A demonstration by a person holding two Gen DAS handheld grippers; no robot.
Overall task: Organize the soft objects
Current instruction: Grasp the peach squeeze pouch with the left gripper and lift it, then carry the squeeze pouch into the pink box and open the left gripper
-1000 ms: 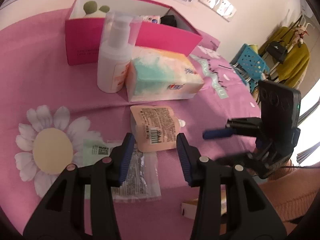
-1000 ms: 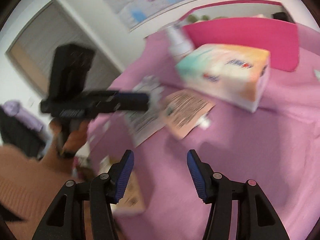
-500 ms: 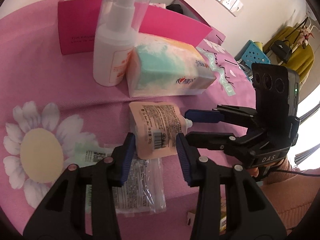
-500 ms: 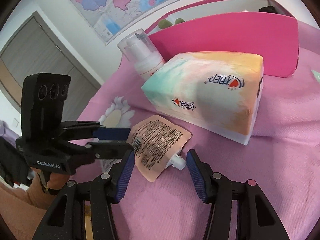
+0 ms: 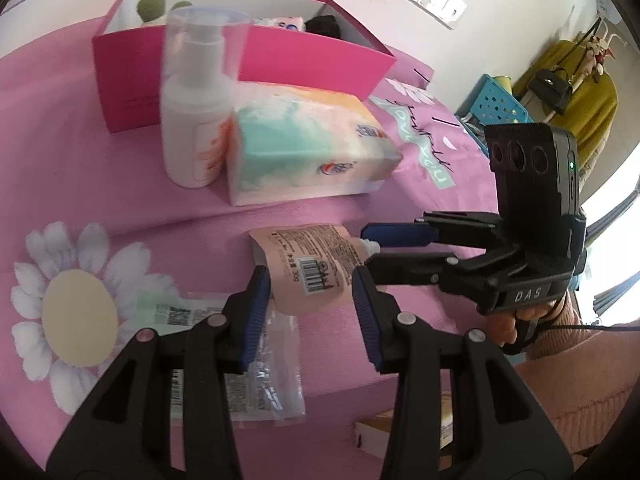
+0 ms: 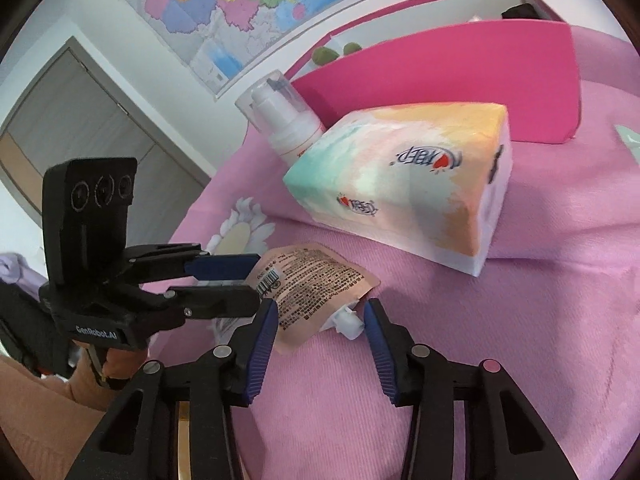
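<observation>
Left wrist view: both tongs spread around the pouch [image 5: 308, 268] on the pink surface [image 5: 80, 168].
Left tongs [image 5: 308, 312] hide its near edge; right tongs [image 5: 372, 252] released, straddling the spout [image 6: 348, 320].

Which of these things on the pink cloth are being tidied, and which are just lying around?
Being tidied: peach spout pouch, tissue pack, clear plastic packet, pink box.

Lying around: pump bottle, wall map, blue crate.
</observation>
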